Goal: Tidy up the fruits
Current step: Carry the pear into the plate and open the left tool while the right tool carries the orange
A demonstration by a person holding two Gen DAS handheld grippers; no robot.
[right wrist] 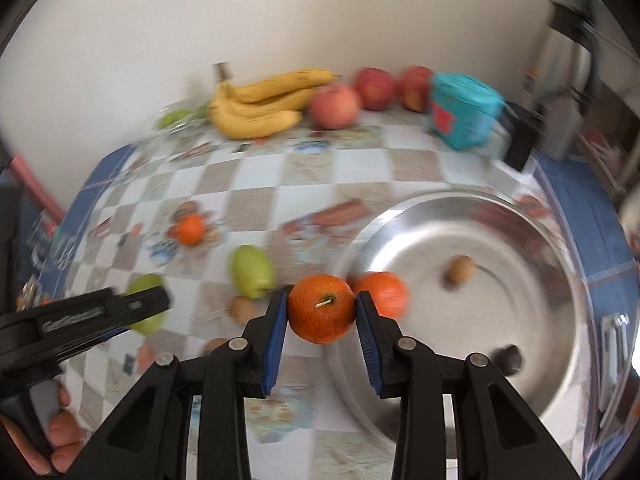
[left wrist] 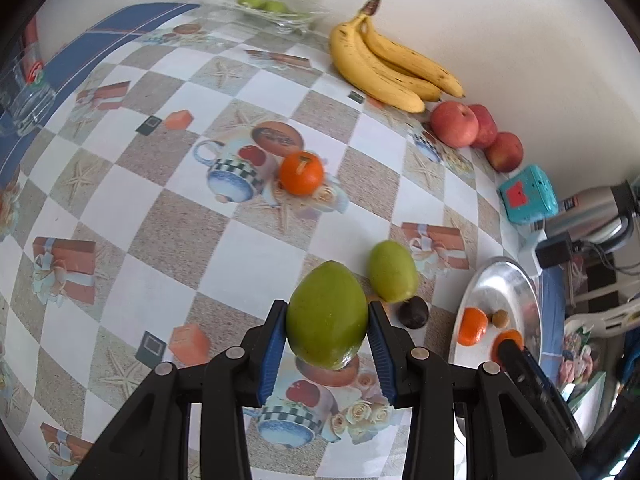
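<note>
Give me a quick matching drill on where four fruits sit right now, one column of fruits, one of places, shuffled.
Fruits:
1. large green mango
2. orange with a stem, at the plate's rim
3. bunch of yellow bananas
4. small brown nut-like fruit

Places:
A. inside the shiny metal plate
B. by the white wall
C. between the left gripper's fingers
D. between the right gripper's fingers

Pairs: 1-C, 2-D, 3-B, 4-A

Table (left wrist: 132,240) with patterned cloth
Bananas (left wrist: 384,64) at the wall; apples (left wrist: 454,124) just beside, metal tray (left wrist: 496,280) well apart.
</note>
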